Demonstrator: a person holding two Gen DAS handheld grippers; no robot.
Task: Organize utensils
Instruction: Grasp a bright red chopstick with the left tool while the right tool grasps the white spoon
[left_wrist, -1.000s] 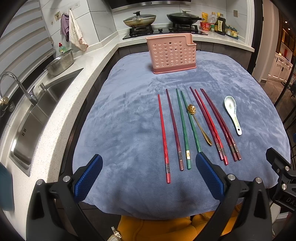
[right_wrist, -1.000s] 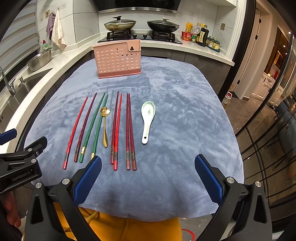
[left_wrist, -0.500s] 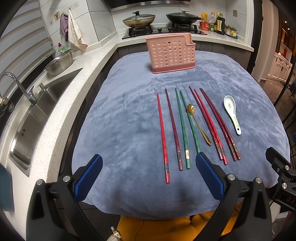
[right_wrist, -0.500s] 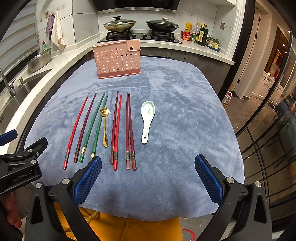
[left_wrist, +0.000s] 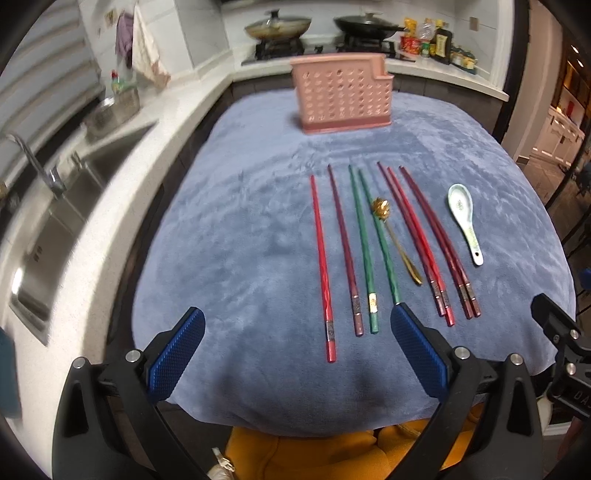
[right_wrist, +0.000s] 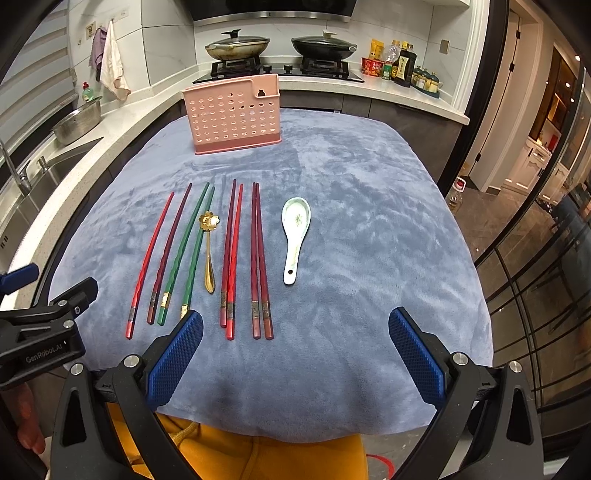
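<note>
Several chopsticks lie side by side on the blue cloth: a bright red one, a maroon one, two green ones, and two dark red pairs. A gold flower spoon lies among them. A white ceramic spoon lies to their right. A pink perforated utensil holder stands at the far side. My left gripper and my right gripper are both open and empty, above the cloth's near edge.
The blue cloth covers the table. A sink with faucet and a white counter run along the left. A stove with two pans and bottles stand behind. Glass doors are at the right.
The left wrist view has shifted slightly and is blurred with motion. The utensils have not moved. Both grippers stay open.
</note>
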